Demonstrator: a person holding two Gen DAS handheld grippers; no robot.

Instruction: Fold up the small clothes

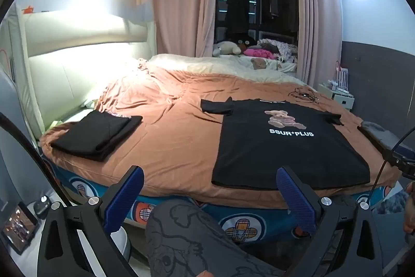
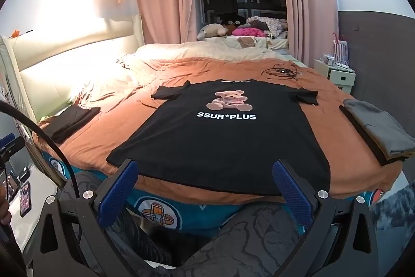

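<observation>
Left wrist view: left gripper (image 1: 210, 195) with blue textured pads, jaws spread fully wide, nothing between them, held short of the bed edge above a knee in grey patterned trousers (image 1: 186, 238). Black short-sleeved cotton T-shirt with a teddy bear print and white SSUR*PLUS lettering (image 1: 280, 147) lies flat, face up, on the rust-brown bedspread (image 1: 168, 142), off to the right of this gripper, hem toward the near edge, sleeves out. A folded black garment (image 1: 97, 133) sits well apart on the left side of the bed

Right wrist view: right gripper (image 2: 205, 184), same blue pads, jaws wide open and empty, centred just short of the T-shirt's (image 2: 220, 136) hem. A folded grey garment (image 2: 381, 131) lies at the bed's right edge; a tangle of black cable (image 2: 282, 73) beyond the collar

Step, as I read it: start of folding this shirt, spread out but no fold made, nothing gripped. Next move likely calls for both grippers to go forward and down onto the fabric, each pinching an edge or corner, taking only the shirt and not the bedspread under it
</observation>
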